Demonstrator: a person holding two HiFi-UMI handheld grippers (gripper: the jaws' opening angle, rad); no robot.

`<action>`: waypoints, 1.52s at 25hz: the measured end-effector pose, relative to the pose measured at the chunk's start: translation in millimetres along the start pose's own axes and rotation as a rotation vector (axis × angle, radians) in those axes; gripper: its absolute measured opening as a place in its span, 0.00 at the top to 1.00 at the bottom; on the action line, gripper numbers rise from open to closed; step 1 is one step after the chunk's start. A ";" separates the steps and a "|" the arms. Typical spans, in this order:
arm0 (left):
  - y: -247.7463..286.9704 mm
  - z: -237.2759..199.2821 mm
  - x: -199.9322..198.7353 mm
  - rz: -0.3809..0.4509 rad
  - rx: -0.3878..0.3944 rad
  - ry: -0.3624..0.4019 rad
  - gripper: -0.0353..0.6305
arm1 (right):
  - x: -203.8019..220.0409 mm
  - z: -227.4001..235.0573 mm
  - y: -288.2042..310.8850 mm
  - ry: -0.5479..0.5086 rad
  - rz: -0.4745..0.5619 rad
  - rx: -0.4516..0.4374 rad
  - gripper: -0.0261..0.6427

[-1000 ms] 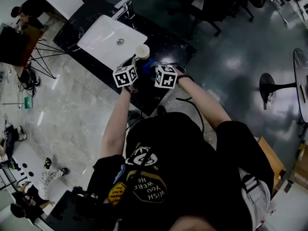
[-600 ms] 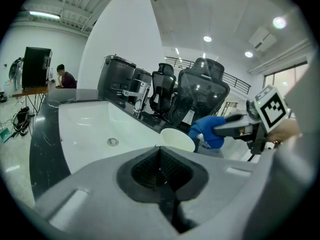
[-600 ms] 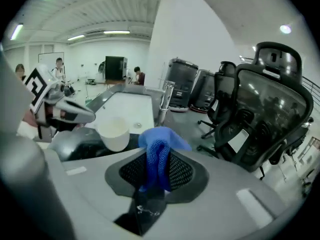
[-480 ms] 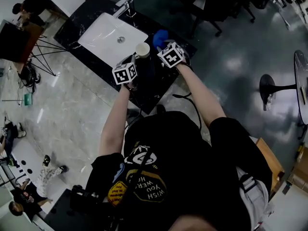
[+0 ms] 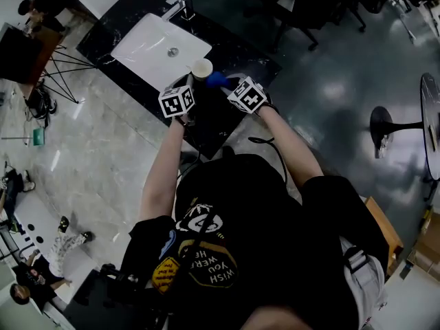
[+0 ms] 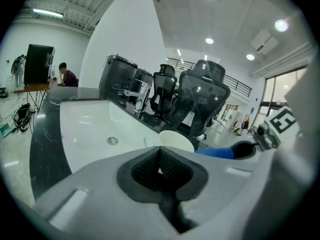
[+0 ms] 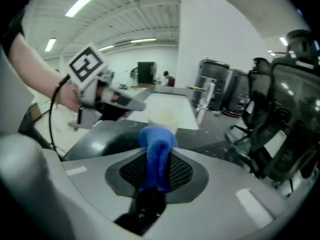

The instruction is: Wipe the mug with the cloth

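Hazards at the wiping stage. Left claw (image 6: 160, 165) is clenched on a pale sliver, judged to be the handle of the mug (image 6: 176, 140), which is at the corner of the sink (image 5: 148, 43) by the dark desk (image 5: 237, 57); whether it is lifted cannot be told. Right claw (image 7: 156, 171) is clenched on a fold of the blue cloth (image 7: 157, 139), whose free end lies just beside the mug. Likely faults: a sideways push may pivot the mug in so thin a grip and drop it; drag may pull the cloth free; the claws, close together, may collide.
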State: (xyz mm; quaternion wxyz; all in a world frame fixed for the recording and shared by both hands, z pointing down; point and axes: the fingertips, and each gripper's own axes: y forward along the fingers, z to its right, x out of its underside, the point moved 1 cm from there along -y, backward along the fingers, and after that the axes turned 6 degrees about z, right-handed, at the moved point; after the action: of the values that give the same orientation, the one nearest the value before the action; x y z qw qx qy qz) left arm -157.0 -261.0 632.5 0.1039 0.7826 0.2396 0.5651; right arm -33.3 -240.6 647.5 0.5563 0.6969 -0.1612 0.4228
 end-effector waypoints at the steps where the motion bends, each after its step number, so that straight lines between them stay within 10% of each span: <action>1: -1.9 -1.5 -0.2 0.005 -0.003 -0.004 0.94 | -4.4 19.6 -2.6 0.039 0.015 0.087 0.83; 4: -8.1 -2.9 0.7 0.020 -0.008 -0.009 0.94 | -9.5 57.9 -3.4 0.128 0.043 0.246 0.82; 7: -18.5 3.2 4.1 0.041 -0.004 0.004 0.94 | -3.5 58.7 0.6 0.266 0.087 0.215 0.54; 10: -35.0 15.3 0.7 0.094 -0.003 0.061 0.94 | -22.7 49.1 -25.0 0.382 0.286 0.183 0.52; 15: -66.9 41.2 -20.1 0.230 -0.030 0.131 0.94 | -59.5 26.9 -83.5 0.365 0.541 0.238 0.96; 38: -99.9 110.5 -3.6 0.256 0.028 0.231 0.94 | -35.4 -21.6 -97.8 0.315 0.499 0.275 0.96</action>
State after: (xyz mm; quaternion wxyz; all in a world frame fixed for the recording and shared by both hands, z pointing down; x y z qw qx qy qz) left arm -80.4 -164.6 548.6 -0.0081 0.7380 0.1559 0.6564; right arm 4.9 -197.4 558.3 0.3542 0.6305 -0.1805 0.6667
